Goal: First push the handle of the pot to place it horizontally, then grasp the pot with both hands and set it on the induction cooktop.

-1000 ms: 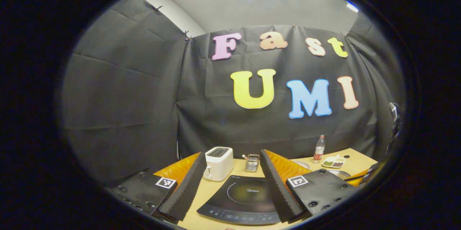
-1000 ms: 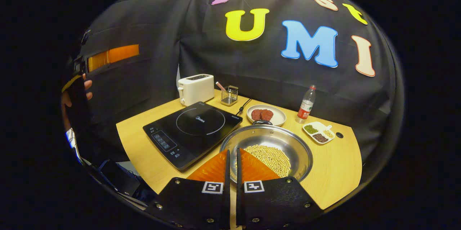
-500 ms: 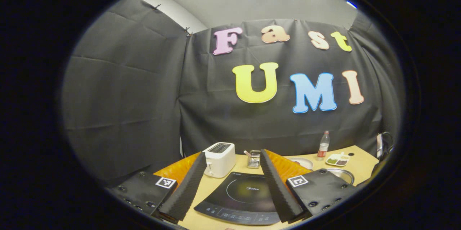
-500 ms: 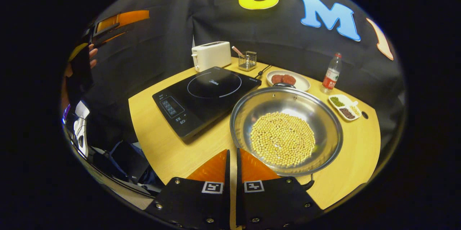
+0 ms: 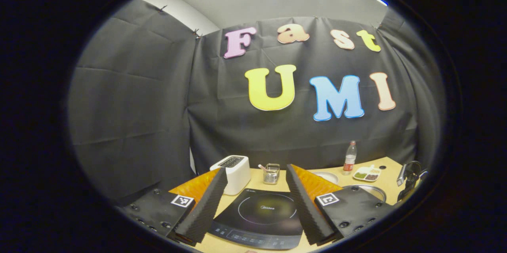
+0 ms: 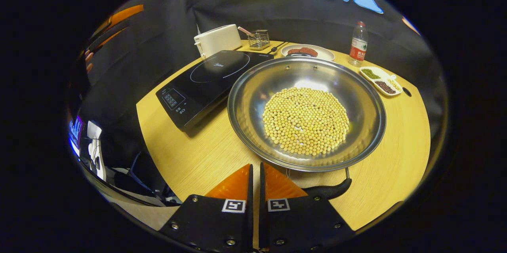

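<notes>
Right gripper view, right tongs point(image 6: 255, 174) closed on nothing, just before the pot point(image 6: 307, 112) of beans beside the cooktop point(image 6: 210, 80), left tongs point(image 5: 253, 201) open above the cooktop.

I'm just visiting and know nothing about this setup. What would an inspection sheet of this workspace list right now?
Surface: round wooden table.
Job's things: steel pot of soybeans beside the induction cooktop; black pot handle faces the right tool.
Clutter: toaster, wire holder, plate of patties, bottle, divided bean dish.
Grippers: left tool open above the cooktop; right tool shut, empty.
Cables: black cord behind the cooktop.
Surroundings: black cloth wall.
</notes>
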`<state>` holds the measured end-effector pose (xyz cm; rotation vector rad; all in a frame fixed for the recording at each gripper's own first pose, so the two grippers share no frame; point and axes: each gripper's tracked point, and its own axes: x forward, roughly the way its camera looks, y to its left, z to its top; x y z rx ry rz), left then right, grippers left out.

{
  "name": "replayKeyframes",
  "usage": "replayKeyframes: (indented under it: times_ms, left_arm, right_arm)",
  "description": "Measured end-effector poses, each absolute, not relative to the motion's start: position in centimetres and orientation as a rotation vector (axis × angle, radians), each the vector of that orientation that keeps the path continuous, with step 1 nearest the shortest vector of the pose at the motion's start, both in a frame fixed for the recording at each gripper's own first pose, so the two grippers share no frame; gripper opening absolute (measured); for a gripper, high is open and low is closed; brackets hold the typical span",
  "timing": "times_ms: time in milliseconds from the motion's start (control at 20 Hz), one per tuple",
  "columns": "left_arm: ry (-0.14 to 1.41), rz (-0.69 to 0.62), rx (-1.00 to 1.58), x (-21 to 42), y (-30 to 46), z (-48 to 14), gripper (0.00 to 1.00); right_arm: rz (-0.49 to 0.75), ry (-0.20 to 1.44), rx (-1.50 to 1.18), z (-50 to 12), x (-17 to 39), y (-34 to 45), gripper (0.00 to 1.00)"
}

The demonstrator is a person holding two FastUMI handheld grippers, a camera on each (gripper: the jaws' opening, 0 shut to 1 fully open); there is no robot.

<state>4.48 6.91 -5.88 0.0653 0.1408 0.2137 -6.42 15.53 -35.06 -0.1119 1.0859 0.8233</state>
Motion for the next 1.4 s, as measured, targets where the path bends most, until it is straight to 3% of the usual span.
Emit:
replayKeyframes:
  times_ms: [350,400,500,550,900,1250,1400]
  left_arm:
    - [0.146,0.189,0.073,5.8,4.7,-6.2,0.99]
    - [0.148,0.183,0.071,6.1,4.3,-6.4,0.94]
    - [0.143,0.171,0.075,6.5,3.4,-6.2,0.94]
    - [0.14,0.167,0.082,6.8,3.1,-6.1,0.99]
    - [0.145,0.152,0.081,8.4,0.4,-6.8,0.94]
    - [0.164,0.132,0.089,9.8,-3.2,-8.4,0.99]
    - [0.177,0.125,0.099,10.3,-4.6,-9.4,0.94]
  right_arm:
    - [0.742,1.111,-0.094,-35.8,-4.9,12.1,0.06]
    - [0.729,1.113,-0.098,-35.9,-4.4,11.5,0.06]
    - [0.697,1.114,-0.108,-36.2,-3.3,10.1,0.06]
    - [0.682,1.114,-0.106,-36.3,-2.9,9.6,0.06]
    - [0.599,1.109,-0.099,-36.6,0.3,5.3,0.06]
    - [0.515,1.103,-0.063,-37.2,3.9,1.6,0.06]
    - [0.468,1.112,-0.083,-38.0,5.6,-0.3,0.06]
